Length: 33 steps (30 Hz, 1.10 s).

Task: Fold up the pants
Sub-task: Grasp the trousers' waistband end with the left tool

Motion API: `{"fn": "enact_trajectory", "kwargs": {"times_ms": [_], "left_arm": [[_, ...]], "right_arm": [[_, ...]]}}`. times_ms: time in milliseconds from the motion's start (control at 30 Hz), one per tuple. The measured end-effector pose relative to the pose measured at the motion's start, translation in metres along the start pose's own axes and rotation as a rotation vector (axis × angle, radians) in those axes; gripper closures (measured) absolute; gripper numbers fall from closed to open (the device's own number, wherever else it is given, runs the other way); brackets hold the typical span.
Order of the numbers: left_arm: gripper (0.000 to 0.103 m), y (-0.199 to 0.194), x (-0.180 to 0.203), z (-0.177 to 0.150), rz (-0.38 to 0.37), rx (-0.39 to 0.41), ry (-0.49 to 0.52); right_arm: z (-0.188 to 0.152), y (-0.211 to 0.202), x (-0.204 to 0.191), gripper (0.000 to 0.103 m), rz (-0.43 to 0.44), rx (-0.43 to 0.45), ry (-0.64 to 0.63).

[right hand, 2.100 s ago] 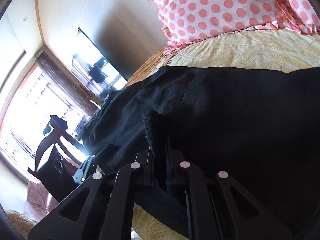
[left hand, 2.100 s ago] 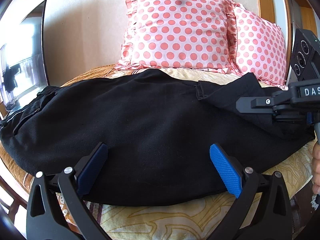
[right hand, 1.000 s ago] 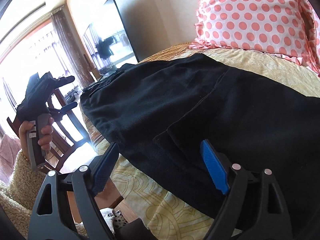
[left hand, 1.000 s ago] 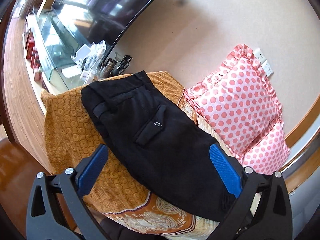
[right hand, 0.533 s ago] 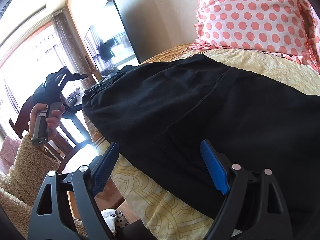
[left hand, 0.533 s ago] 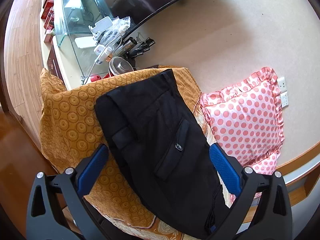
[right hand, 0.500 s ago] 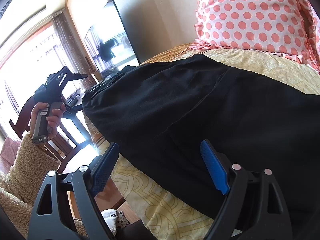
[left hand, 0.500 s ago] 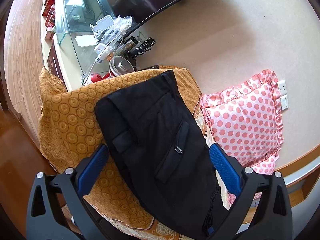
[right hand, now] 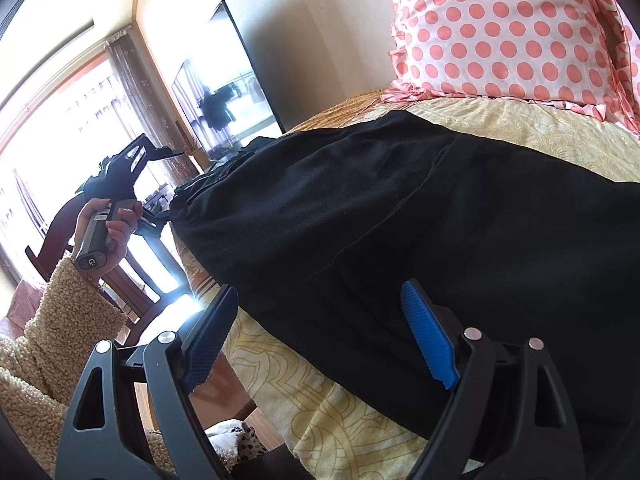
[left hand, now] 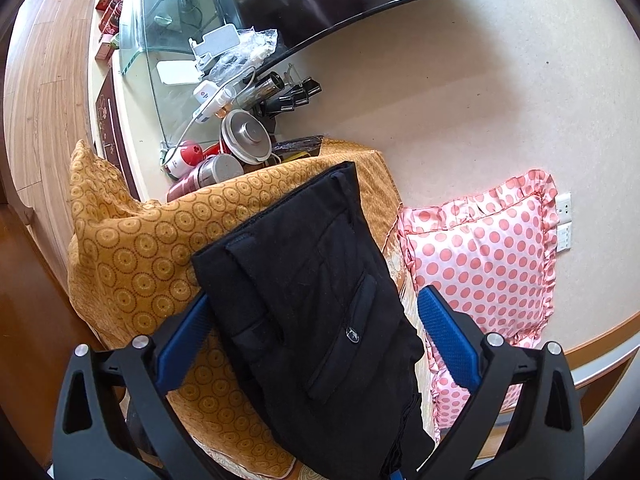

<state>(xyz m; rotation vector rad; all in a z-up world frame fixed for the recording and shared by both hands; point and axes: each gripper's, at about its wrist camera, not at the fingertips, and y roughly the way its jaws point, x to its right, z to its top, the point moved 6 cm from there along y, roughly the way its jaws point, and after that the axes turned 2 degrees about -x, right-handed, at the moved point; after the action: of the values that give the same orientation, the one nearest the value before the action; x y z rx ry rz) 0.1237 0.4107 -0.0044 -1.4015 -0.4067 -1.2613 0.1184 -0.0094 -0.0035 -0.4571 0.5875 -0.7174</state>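
Black pants [left hand: 320, 300] lie folded lengthwise on the bed, waistband toward the orange cover, a back pocket with a small button [left hand: 351, 333] facing up. My left gripper [left hand: 312, 332] is open and empty, above the waist end. My right gripper [right hand: 320, 336] is open and empty, low over the near edge of the pants [right hand: 400, 220] at the leg end. In the right wrist view the left gripper [right hand: 132, 164] is held up off the bed at the left, beyond the waistband.
Pink polka-dot pillows [left hand: 488, 256] [right hand: 500, 28] lean on the wall behind the pants. An orange patterned cover [left hand: 132, 240] drapes the bed end. A glass TV stand with cups, cables and clips [left hand: 224, 112] stands beyond it. A dark wooden chair [right hand: 132, 272] stands beside the bed.
My right gripper has let go of the pant leg and opened. My left gripper has swung to the waist end and come closer to it, staying open.
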Motion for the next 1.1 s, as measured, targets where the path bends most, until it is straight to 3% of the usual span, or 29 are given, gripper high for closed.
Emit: {"fn": "enact_trajectory", "kwargs": {"times_ms": [167,333,500,733,800,900,967,1067,1100], "left_arm": [[0.006,0.002,0.005,-0.004,-0.010,-0.042,0.082],[0.009,-0.012,0.015,-0.010,-0.139,-0.001,0.162],[0.013,-0.007,0.000,-0.003,-0.051,-0.007,0.093],[0.014,-0.009,-0.002,0.000,0.024,0.049,0.070],[0.010,-0.009,0.000,0.000,0.073,0.068,0.082],[0.005,-0.002,0.008,-0.001,0.088,0.045,0.115],[0.005,0.006,0.010,-0.006,0.016,-0.015,0.085],[0.007,0.004,0.013,-0.011,-0.067,-0.016,0.072],[0.012,0.001,0.012,-0.011,-0.094,-0.003,0.063]], "right_arm": [[-0.001,-0.001,-0.001,0.017,0.008,0.007,-0.002],[-0.001,0.001,-0.004,0.014,0.009,0.007,-0.013],[-0.001,0.001,-0.003,0.014,0.006,0.004,-0.015],[0.000,0.000,-0.002,0.014,0.009,0.003,-0.009],[-0.001,-0.001,-0.001,0.014,0.013,0.006,-0.008],[-0.001,0.000,0.000,0.014,0.013,0.010,-0.011],[-0.001,-0.001,0.000,0.014,0.015,0.011,-0.013],[-0.002,-0.002,0.001,0.014,0.020,0.013,-0.011],[-0.002,-0.002,0.001,0.014,0.020,0.014,-0.012]]}}
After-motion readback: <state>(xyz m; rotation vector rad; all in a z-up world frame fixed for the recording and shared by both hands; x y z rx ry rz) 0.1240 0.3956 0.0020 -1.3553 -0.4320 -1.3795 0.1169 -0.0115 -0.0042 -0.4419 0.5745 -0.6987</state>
